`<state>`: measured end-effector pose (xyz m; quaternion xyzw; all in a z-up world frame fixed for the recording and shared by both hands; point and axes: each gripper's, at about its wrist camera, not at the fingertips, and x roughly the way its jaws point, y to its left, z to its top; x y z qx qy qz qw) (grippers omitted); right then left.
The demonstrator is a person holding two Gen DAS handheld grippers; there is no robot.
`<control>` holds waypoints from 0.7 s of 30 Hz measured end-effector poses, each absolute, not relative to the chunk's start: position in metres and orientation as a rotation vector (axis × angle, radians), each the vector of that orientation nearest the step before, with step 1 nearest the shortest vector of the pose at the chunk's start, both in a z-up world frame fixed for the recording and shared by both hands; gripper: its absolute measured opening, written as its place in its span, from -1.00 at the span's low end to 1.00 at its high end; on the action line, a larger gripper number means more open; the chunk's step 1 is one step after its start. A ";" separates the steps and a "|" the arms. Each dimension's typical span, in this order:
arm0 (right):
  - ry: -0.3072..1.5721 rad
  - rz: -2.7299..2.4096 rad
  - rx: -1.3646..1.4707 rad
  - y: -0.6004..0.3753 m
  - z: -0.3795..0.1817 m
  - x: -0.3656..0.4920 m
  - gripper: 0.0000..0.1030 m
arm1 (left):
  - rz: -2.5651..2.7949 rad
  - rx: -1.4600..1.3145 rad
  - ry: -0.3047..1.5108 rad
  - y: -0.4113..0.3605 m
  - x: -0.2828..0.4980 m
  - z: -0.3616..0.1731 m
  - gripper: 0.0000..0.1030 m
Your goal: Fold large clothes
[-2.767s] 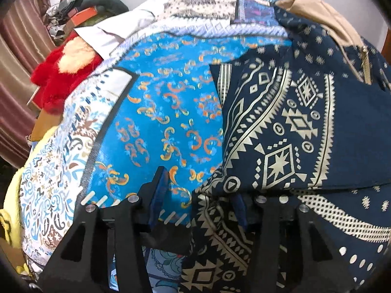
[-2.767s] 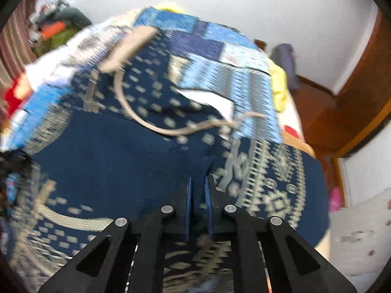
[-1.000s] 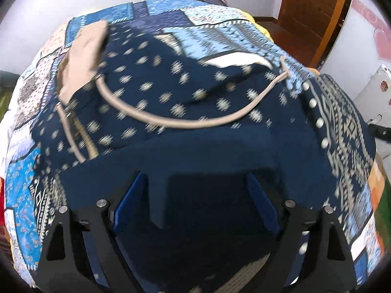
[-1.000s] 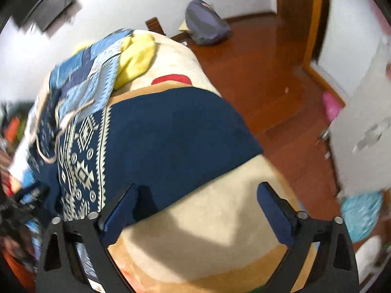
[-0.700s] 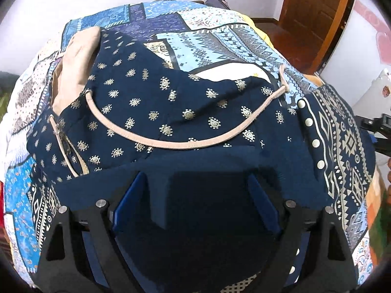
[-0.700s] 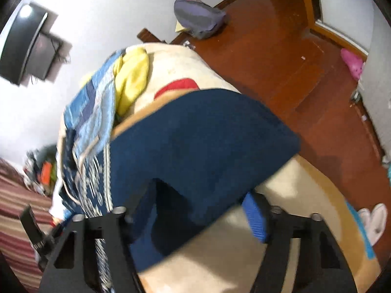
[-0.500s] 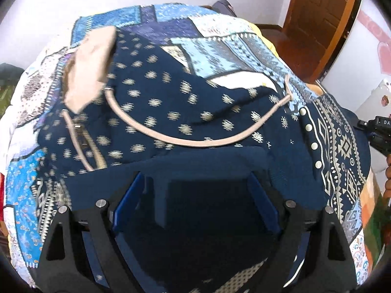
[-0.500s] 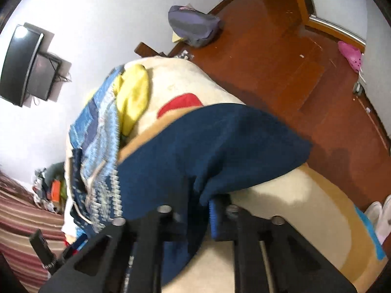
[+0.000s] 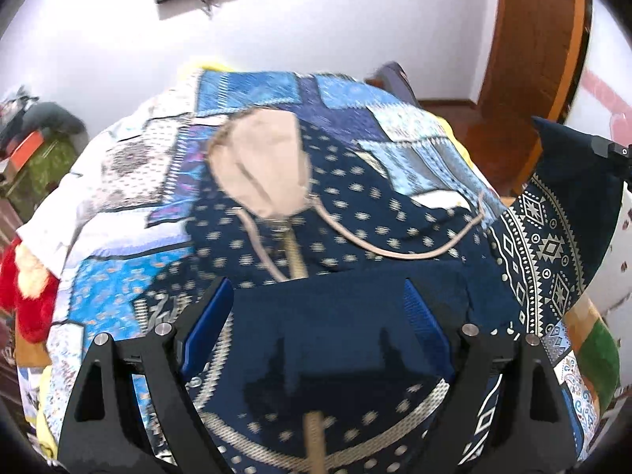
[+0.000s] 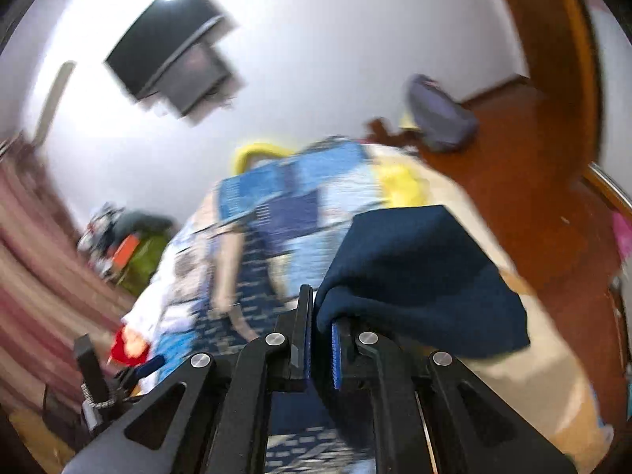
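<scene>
A large navy hooded garment [image 9: 355, 213] with cream patterns, a beige hood lining [image 9: 260, 166] and a beige drawstring lies spread on the patchwork bedspread [image 9: 252, 87]. My left gripper [image 9: 316, 316] is open, its blue pads wide apart over a plain navy fold of the garment. My right gripper [image 10: 320, 335] is shut on a navy corner of the garment [image 10: 414, 272] and holds it lifted above the bed's right side. That lifted corner shows at the right edge of the left wrist view [image 9: 572, 181].
A red plush toy [image 9: 23, 292] lies at the bed's left edge. A wall-mounted screen [image 10: 170, 55] hangs above the bed. A wooden door [image 9: 533, 39] and wooden floor are on the right, with a grey bag [image 10: 438, 118] on the floor.
My right gripper closed on the garment's navy corner and raised it, tilting upward. My left gripper let go of the cloth earlier and stays open, now pitched up toward the wall.
</scene>
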<state>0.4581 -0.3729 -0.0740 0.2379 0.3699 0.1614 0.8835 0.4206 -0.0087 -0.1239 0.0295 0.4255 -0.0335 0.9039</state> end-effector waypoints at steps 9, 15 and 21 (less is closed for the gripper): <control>0.964 0.554 0.341 -0.195 -0.111 0.448 -0.90 | 0.018 0.007 0.870 0.069 0.369 -0.120 0.69; 1.208 0.484 0.240 -0.135 -0.192 0.437 -0.89 | 0.067 -0.074 0.929 0.120 0.342 -0.141 0.69; 1.384 0.441 0.267 -0.148 -0.231 0.424 -0.88 | 0.070 -0.128 0.994 0.131 0.338 -0.162 0.69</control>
